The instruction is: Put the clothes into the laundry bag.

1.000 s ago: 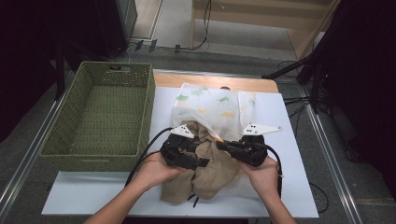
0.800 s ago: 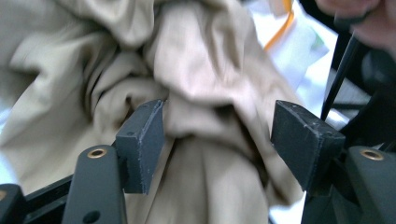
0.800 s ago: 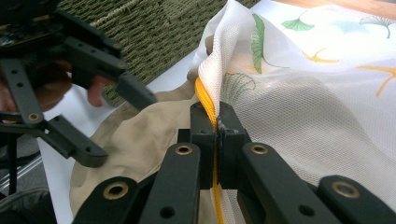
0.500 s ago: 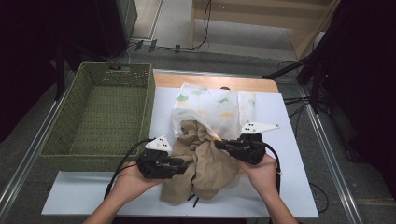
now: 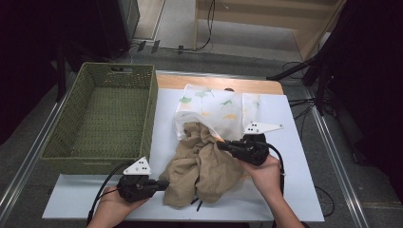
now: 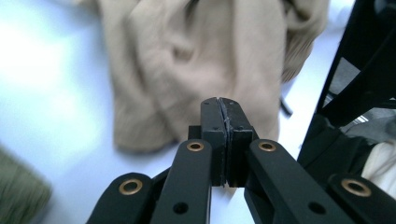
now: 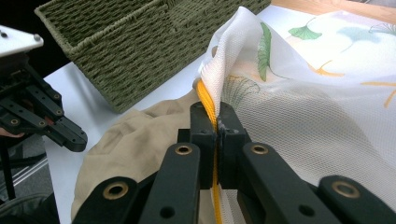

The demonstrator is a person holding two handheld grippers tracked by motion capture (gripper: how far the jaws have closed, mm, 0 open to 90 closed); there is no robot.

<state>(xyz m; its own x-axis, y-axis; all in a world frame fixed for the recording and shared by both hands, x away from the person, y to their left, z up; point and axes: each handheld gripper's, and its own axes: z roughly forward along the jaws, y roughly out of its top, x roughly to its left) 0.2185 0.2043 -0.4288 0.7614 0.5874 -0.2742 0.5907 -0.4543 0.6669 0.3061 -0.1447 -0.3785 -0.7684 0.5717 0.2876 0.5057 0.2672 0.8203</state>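
Near the desk's (image 5: 304,123) middle, a white mesh bag (image 5: 216,110) printed with green and orange leaves lies half over a crumpled tan garment (image 5: 202,166). Right tongs (image 5: 222,145) pinch its yellow-edged rim; left tongs (image 5: 164,183) have just closed, empty, beside the garment.

A white-topped desk (image 5: 294,190) with a bare wooden strip along its far edge. A green wicker basket (image 5: 102,118) sits on its left side. Beside it lie a crumpled tan cloth (image 5: 199,166) and a white mesh bag (image 5: 214,109) printed with leaves
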